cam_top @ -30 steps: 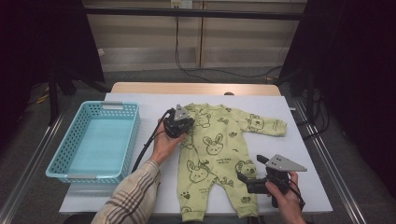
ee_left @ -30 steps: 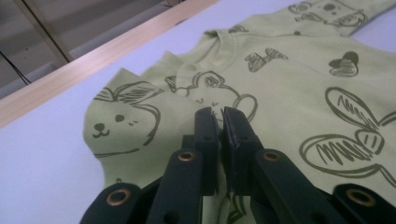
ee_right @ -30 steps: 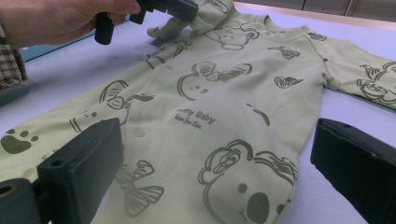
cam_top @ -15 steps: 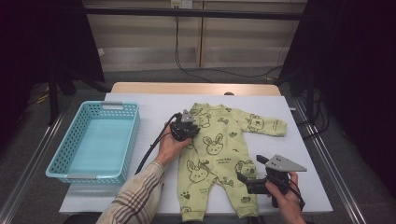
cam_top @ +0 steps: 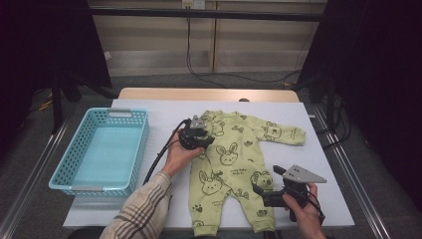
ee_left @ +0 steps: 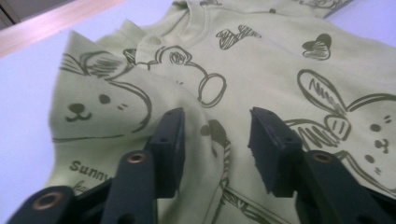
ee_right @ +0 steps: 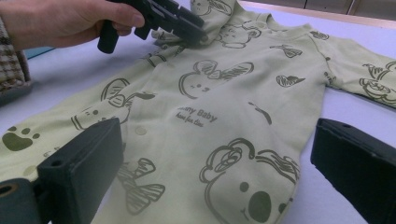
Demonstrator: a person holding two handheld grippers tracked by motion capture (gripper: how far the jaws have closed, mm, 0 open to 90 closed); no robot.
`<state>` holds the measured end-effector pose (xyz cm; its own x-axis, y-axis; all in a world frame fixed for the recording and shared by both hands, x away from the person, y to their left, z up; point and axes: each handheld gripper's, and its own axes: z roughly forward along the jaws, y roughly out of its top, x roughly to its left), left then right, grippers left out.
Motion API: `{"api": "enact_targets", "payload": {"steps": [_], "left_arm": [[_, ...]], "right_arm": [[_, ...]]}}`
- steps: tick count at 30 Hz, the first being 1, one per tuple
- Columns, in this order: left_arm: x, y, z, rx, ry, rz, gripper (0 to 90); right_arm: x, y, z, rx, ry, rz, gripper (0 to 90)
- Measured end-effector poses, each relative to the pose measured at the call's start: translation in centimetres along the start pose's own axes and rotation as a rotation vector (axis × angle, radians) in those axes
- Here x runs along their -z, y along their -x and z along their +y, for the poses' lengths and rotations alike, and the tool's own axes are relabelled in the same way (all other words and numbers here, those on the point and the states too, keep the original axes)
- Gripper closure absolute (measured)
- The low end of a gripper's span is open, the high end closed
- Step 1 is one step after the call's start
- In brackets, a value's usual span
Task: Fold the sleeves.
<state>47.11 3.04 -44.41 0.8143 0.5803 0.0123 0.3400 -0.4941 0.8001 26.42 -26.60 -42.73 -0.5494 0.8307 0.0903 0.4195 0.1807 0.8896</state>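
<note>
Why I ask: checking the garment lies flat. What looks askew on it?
The onesie's left sleeve is folded in over its chest beneath the left gripper, whose jaws have just been opening; the other sleeve lies stretched out.

Green printed romper [ee_left: 261, 70] on table, claw [ee_left: 215, 135] just opened (fabric between)

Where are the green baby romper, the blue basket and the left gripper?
green baby romper [cam_top: 234, 164]: high view, on its chest.
blue basket [cam_top: 142, 144]: high view, on its right wall.
left gripper [ee_left: 215, 135]: left gripper view, midway between its fingers.
</note>
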Motion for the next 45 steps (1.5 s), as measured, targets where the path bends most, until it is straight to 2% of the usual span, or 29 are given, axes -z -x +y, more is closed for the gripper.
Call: {"api": "enact_targets", "payload": {"steps": [2, 7, 10, 11, 12, 14, 15, 17, 18, 19, 20, 22, 24, 25, 26, 27, 29, 30, 32, 35, 37, 39, 40, 41, 42, 44, 45], "left_arm": [[0.7, -0.4, 0.1, 0.012, 0.006, 0.006, 50.9], [2.1, -1.7, -0.5, 0.091, 0.047, 0.063, 39.1], [2.5, -2.7, -1.0, 0.105, 0.026, 0.112, 36.3], [2.7, -3.2, -1.2, 0.109, 0.014, 0.118, 35.0], [2.8, -3.5, -1.5, 0.129, 0.008, 0.128, 33.9], [2.9, -3.8, -1.6, 0.13, 0.005, 0.129, 32.5], [3.0, -4.3, -1.9, 0.149, -0.008, 0.147, 33.2], [2.9, -4.7, -2.1, 0.161, -0.013, 0.146, 33.6], [2.7, -4.7, -2.3, 0.195, -0.01, 0.158, 34.5], [2.6, -4.8, -2.4, 0.176, -0.053, 0.186, 36.8], [2.5, -5.0, -2.7, 0.181, -0.068, 0.178, 37.7], [2.4, -5.1, -3.0, 0.197, -0.08, 0.175, 42.8], [2.3, -5.2, -3.2, 0.227, -0.076, 0.18, 43.2], [2.2, -5.2, -3.3, 0.229, -0.084, 0.185, 42.8], [2.1, -5.1, -3.3, 0.214, -0.092, 0.202, 40.8], [1.9, -5.0, -3.3, 0.211, -0.086, 0.2, 38.5], [1.7, -5.0, -3.3, 0.231, -0.089, 0.2, 39.7], [1.5, -4.9, -3.4, 0.224, -0.091, 0.206, 40.0], [1.4, -4.7, -3.3, 0.2, -0.098, 0.195, 42.5], [1.4, -4.5, -3.2, 0.193, -0.097, 0.181, 49.9], [1.5, -4.4, -3.1, 0.195, -0.105, 0.166, 57.4], [1.4, -4.1, -3.1, 0.199, -0.088, 0.127, 71.3], [1.5, -3.9, -3.1, 0.196, -0.097, 0.136, 77.3], [1.3, -3.8, -3.0, 0.194, -0.092, 0.139, 78.9], [1.3, -3.4, -2.9, 0.175, -0.091, 0.165, 79.6], [1.2, -3.1, -2.8, 0.197, -0.077, 0.165, 80.5], [1.4, -3.3, -2.8, 0.179, -0.094, 0.161, 80.5]], "right_arm": [[0.0, -0.1, 0.0, -0.009, 0.001, 0.001, 2.3], [0.0, 0.0, 0.0, 0.001, 0.0, 0.0, 2.3], [0.0, 0.0, 0.0, 0.0, -0.003, -0.006, 2.3], [0.0, 0.0, 0.0, 0.002, -0.002, -0.007, 2.3], [0.0, -0.1, 0.0, 0.003, -0.004, -0.003, 2.3], [0.0, 0.0, 0.0, 0.004, -0.002, -0.002, 2.3], [-0.1, 0.0, 0.0, 0.003, -0.003, -0.002, 2.3], [-0.1, 0.0, 0.0, 0.003, -0.004, 0.0, 2.3], [-0.1, 0.0, 0.0, 0.005, -0.003, -0.001, 2.3], [-0.1, -0.1, 0.0, 0.002, -0.006, 0.0, 2.3], [-0.1, -0.1, 0.0, 0.004, -0.011, 0.001, 2.3], [-0.1, -0.1, 0.0, 0.007, -0.013, 0.002, 2.3], [-0.1, -0.1, 0.0, 0.008, -0.013, 0.004, 2.3], [-0.2, -0.1, 0.0, 0.006, -0.013, 0.003, 2.3], [-0.2, -0.1, 0.0, 0.005, -0.014, 0.003, 2.3], [-0.2, -0.1, 0.0, 0.005, -0.015, 0.004, 2.3], [-0.2, -0.1, 0.0, 0.005, -0.016, 0.006, 2.3], [-0.2, -0.1, 0.0, 0.007, -0.017, 0.007, 2.3], [-0.2, -0.1, 0.0, 0.001, -0.019, 0.006, 2.3], [-0.2, -0.1, -0.1, 0.004, -0.019, 0.005, 2.3], [-0.2, -0.1, 0.0, 0.006, -0.019, 0.002, 2.3], [-0.1, -0.1, -0.1, -0.001, -0.028, 0.0, 2.3], [-0.1, -0.2, -0.1, -0.006, -0.027, 0.002, 2.3], [-0.2, -0.2, -0.1, -0.007, -0.025, 0.006, 2.3], [-0.2, -0.1, -0.1, -0.007, -0.025, 0.005, 2.3], [-0.1, -0.1, -0.1, 0.001, -0.023, 0.001, 2.4], [-0.1, -0.1, -0.1, 0.007, -0.016, 0.001, 2.3]]}}
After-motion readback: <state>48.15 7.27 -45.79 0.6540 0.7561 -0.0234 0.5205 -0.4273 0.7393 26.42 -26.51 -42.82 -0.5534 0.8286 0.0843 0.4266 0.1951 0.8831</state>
